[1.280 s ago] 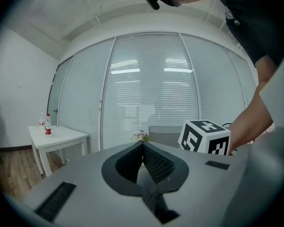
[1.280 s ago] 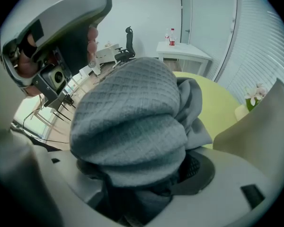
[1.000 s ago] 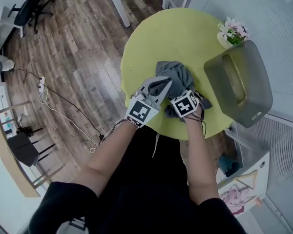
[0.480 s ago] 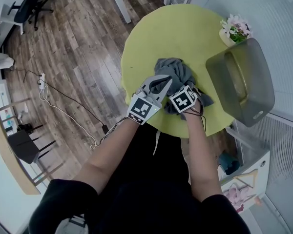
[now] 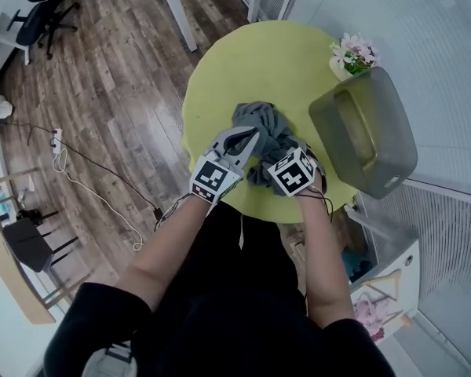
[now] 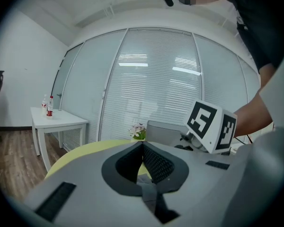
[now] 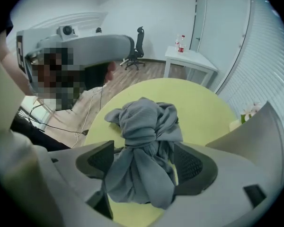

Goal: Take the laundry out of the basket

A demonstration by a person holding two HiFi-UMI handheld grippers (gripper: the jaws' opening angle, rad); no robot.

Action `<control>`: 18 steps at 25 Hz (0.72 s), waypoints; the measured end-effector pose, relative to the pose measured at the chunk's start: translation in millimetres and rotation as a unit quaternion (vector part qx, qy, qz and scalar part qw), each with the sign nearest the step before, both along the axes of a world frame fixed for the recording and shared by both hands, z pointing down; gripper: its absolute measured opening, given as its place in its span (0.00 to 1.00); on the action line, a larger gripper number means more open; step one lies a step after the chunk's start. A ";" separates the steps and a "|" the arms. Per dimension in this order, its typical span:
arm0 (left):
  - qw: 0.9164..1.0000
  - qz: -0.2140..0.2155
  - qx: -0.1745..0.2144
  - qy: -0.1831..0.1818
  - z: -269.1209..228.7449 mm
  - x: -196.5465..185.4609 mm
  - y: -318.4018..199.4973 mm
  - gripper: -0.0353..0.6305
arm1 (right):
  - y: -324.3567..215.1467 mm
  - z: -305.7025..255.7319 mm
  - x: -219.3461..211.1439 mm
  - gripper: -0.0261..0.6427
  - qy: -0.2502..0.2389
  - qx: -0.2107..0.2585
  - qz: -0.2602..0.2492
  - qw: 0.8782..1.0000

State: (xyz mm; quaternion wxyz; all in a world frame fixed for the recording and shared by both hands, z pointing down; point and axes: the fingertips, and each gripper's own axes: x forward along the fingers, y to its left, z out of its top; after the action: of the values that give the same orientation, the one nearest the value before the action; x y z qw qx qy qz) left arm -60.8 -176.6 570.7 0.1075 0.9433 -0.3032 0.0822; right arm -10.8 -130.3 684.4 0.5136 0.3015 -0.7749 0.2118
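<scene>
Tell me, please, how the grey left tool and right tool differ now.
The left tool has its jaws together, nothing between them; the right tool has its jaws apart around the crumpled grey cloth. The left tool is at the cloth's edge; the right tool is over it. Both are grey and sit above the round yellow-green table.

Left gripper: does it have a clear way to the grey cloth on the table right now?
Probably yes. The left gripper sits right beside the grey cloth, with nothing between them on the table. Its jaws are shut, though, and would have to open. The right gripper straddles the cloth's near end.
</scene>
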 end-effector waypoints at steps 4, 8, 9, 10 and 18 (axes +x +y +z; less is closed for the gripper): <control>1.000 0.004 0.008 -0.005 -18.2 7.5 7.7 0.07 | -4.8 -51.8 9.2 0.64 -0.045 0.071 0.009 0.996; 1.000 0.005 0.006 0.002 -42.7 12.5 18.6 0.07 | -5.1 -99.9 14.6 0.62 -0.127 0.137 0.041 0.982; 1.000 0.005 0.006 0.003 -49.4 13.9 22.2 0.07 | -4.1 -111.8 15.0 0.61 -0.144 0.152 0.044 0.977; 1.000 0.006 0.007 0.004 -56.6 15.6 25.4 0.07 | -3.3 -123.3 15.5 0.60 -0.161 0.166 0.047 0.972; 0.999 0.017 0.036 0.001 -118.2 27.1 51.6 0.07 | 9.0 -223.9 29.2 0.10 -0.281 0.284 0.063 0.914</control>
State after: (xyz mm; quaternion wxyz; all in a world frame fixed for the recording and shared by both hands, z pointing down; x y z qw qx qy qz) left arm -33.7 -125.1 452.6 0.0726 0.9518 -0.2894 0.0717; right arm 18.4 -121.3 460.5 0.1529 0.4114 -0.8940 0.0906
